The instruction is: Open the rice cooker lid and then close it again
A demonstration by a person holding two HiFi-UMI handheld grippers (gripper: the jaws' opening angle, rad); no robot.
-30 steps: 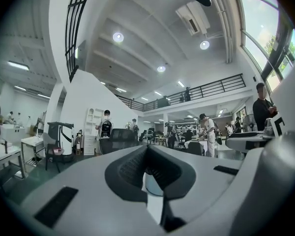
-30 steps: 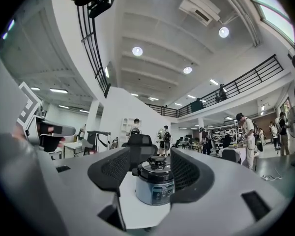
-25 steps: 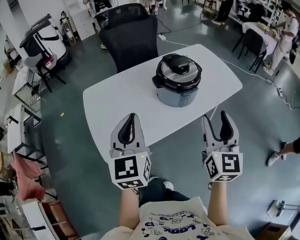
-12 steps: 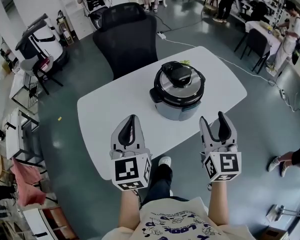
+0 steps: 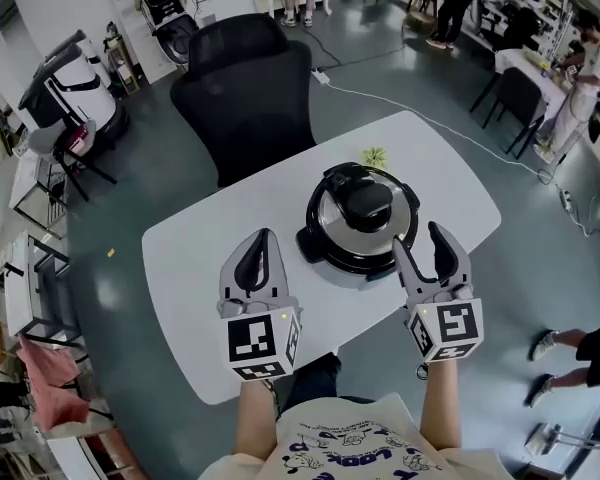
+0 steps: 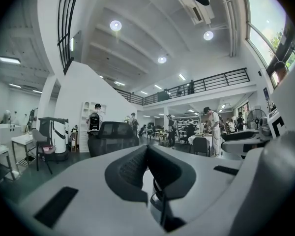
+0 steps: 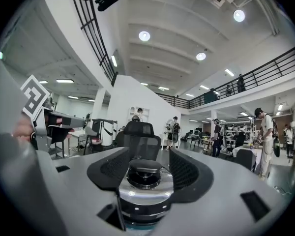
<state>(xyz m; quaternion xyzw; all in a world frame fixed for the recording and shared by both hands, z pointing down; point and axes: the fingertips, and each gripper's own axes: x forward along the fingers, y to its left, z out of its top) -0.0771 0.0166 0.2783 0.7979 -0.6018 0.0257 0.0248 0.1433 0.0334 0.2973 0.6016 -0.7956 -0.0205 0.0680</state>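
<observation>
Sitting near the middle of the white table [image 5: 200, 268], the rice cooker [image 5: 360, 226] had its black-and-silver lid [image 5: 364, 206] down and closed. The right gripper [image 5: 420, 240] hovered level, just beside the cooker's right flank. Its jaws were apart and had just been opening a little wider. In the right gripper view the cooker showed in the gap between them, with neither pad touching it. The left gripper [image 5: 264, 236] was held over bare tabletop to the cooker's left, near it but apart, its pads meeting on nothing.

The cooker's base was cut off by the gripper's own body in the right gripper view. A small green item [image 5: 375, 156] lay on the table behind the cooker, too small to identify. The person's forearms [image 5: 257, 418] and shirt were cut by the lower edge of the head view.

A black office chair [image 5: 245, 88] stood at the table's far side on the dark grey floor [image 5: 120, 208]. A white cable [image 5: 400, 103] trailed across the floor beyond the table. People stood at worktables [image 5: 525, 63] along the far right, too distant to make out what they handled.
</observation>
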